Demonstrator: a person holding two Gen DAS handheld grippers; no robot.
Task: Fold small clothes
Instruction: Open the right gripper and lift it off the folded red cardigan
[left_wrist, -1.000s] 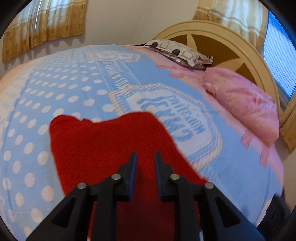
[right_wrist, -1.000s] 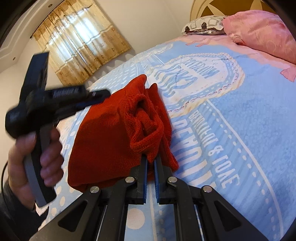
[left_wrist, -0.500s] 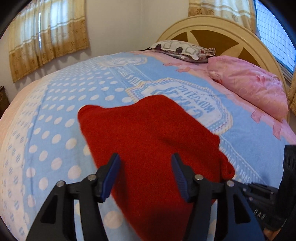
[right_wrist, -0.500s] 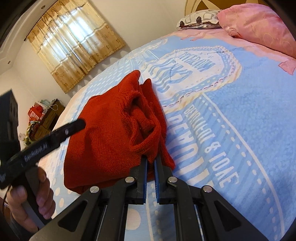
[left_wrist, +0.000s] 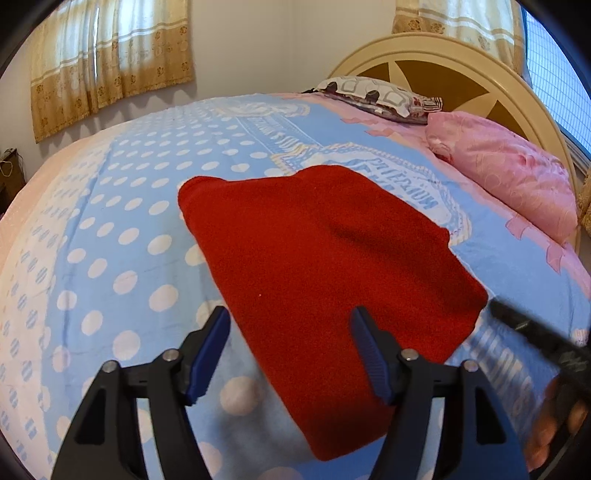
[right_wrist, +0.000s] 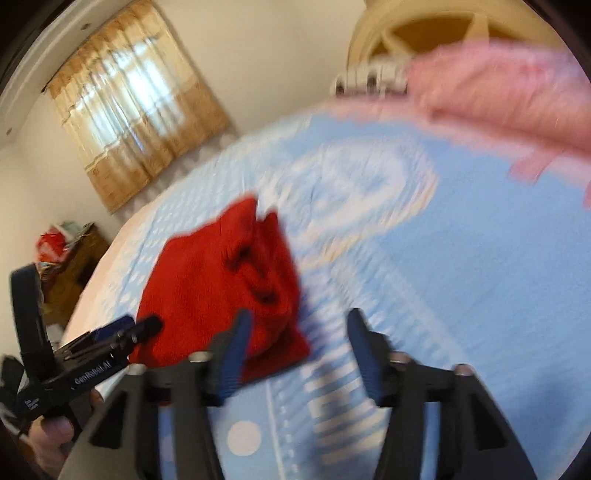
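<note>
A red knitted garment (left_wrist: 325, 273) lies folded and flat on the blue bedspread (left_wrist: 122, 236). My left gripper (left_wrist: 291, 354) is open and empty, held just above the garment's near edge. In the right wrist view the garment (right_wrist: 218, 291) lies left of centre, with loose folds along its right side. My right gripper (right_wrist: 299, 350) is open and empty, above the bedspread just right of the garment's near corner. The left gripper (right_wrist: 122, 332) also shows at the lower left of the right wrist view, held in a hand. The right wrist view is blurred.
A pink pillow (left_wrist: 506, 181) and a patterned pillow (left_wrist: 376, 96) lie at the headboard (left_wrist: 461, 70) on the far right. Curtains (left_wrist: 107, 55) hang on the far wall. A dark cabinet with clutter (right_wrist: 70, 258) stands beside the bed.
Both grippers have opened and let go of the garment. They have pulled back from it, and the garment now lies flat on the bed.
</note>
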